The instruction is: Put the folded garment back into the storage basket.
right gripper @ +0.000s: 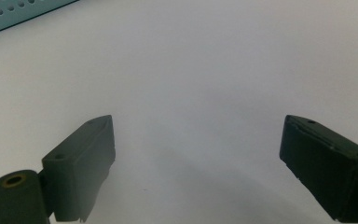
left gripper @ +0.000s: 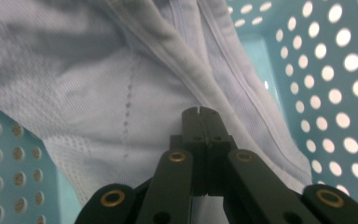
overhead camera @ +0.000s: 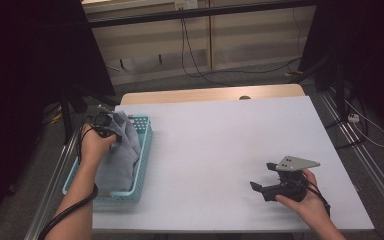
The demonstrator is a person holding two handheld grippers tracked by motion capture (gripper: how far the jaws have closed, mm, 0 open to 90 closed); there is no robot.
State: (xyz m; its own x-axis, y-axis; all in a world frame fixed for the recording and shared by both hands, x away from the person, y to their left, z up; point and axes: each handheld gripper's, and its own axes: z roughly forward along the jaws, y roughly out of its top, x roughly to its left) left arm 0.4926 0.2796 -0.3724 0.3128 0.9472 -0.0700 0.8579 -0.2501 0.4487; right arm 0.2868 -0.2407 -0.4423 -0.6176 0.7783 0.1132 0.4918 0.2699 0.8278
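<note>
The left tongs (overhead camera: pixel 111 131) are clenched on a fold of the grey garment (overhead camera: pixel 121 159), which lies in the turquoise perforated basket (overhead camera: pixel 147 137) directly beneath them. The right tongs (overhead camera: pixel 261 176) are released, their 2 jaws wide apart with nothing between them, low over the white table (overhead camera: pixel 220 150), well apart from the basket

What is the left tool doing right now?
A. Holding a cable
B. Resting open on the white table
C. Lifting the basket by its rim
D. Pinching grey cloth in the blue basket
D: in the left gripper view the left tool has its jaws shut together on the grey cloth, with the perforated blue basket around it.
</note>
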